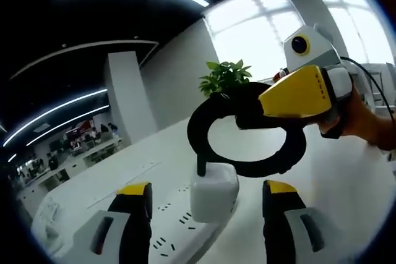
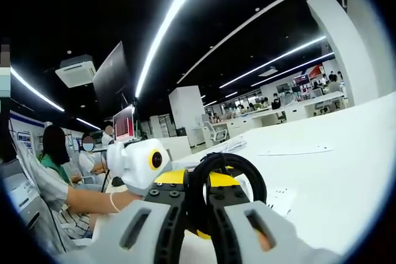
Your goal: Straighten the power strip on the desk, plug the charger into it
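Two grippers are working over your white desk (image 1: 346,183). Your left gripper (image 1: 207,214) has its yellow-and-black jaws spread wide apart, holding nothing, and between them in the left gripper view you can see the white charger (image 1: 213,199) standing upright on the white power strip (image 1: 167,227). The pictures do not settle whether the charger is fully seated in the socket. From the charger's top, a black cable (image 1: 247,131) rises and curls into a loop. Your right gripper (image 1: 247,114) comes in from the right of that view and its jaws are closed on the cable at the top of the loop. In the right gripper view its grey jaws sit pinched together around the cable (image 2: 230,171). Behind the loop stands a green plant (image 1: 226,77). Seated people (image 2: 52,153) appear at the left of the right gripper view.
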`<state>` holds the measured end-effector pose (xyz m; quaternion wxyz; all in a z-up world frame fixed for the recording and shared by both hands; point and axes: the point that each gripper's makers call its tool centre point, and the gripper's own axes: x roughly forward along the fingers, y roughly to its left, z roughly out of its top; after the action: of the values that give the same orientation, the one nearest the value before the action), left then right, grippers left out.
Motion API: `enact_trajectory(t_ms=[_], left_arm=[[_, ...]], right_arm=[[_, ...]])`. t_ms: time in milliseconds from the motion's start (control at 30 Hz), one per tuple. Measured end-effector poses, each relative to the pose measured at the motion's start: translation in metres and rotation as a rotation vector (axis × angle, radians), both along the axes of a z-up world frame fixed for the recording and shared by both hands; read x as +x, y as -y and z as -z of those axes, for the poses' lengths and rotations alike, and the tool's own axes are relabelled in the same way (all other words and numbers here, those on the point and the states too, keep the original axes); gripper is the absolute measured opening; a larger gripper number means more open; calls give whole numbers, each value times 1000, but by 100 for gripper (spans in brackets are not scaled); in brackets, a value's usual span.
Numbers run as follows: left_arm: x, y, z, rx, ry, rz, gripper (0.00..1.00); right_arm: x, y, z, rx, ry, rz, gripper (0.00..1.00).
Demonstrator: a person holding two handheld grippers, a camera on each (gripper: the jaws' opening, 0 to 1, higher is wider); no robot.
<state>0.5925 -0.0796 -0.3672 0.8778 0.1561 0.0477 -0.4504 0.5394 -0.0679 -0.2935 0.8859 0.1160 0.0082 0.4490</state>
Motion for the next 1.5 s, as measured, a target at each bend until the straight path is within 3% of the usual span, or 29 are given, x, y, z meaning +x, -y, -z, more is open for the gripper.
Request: enact_trajectory(t_ms=[500,733,967,1133,1433,1500], left_arm=[[-1,-1,3,-7,-31,30,30],[3,-2,6,53,-10,69,28],[8,-3,-1,44,-89,253,27],[11,-1,-8,34,-171,363,27],[12,-9,3,98,-269,513,27],[14,-11,5,101,-268,525,27]], right_arm=[[-1,-6,5,-6,-15,-16,9],[5,-13,8,-16,-23,-22,9],[19,-19,-4,-44,-66,4,9],[31,-20,-13,0,-167,35,9],[47,-25,-8,-22,-226,61,10],[50,-26,-6,-13,-236,60,10]])
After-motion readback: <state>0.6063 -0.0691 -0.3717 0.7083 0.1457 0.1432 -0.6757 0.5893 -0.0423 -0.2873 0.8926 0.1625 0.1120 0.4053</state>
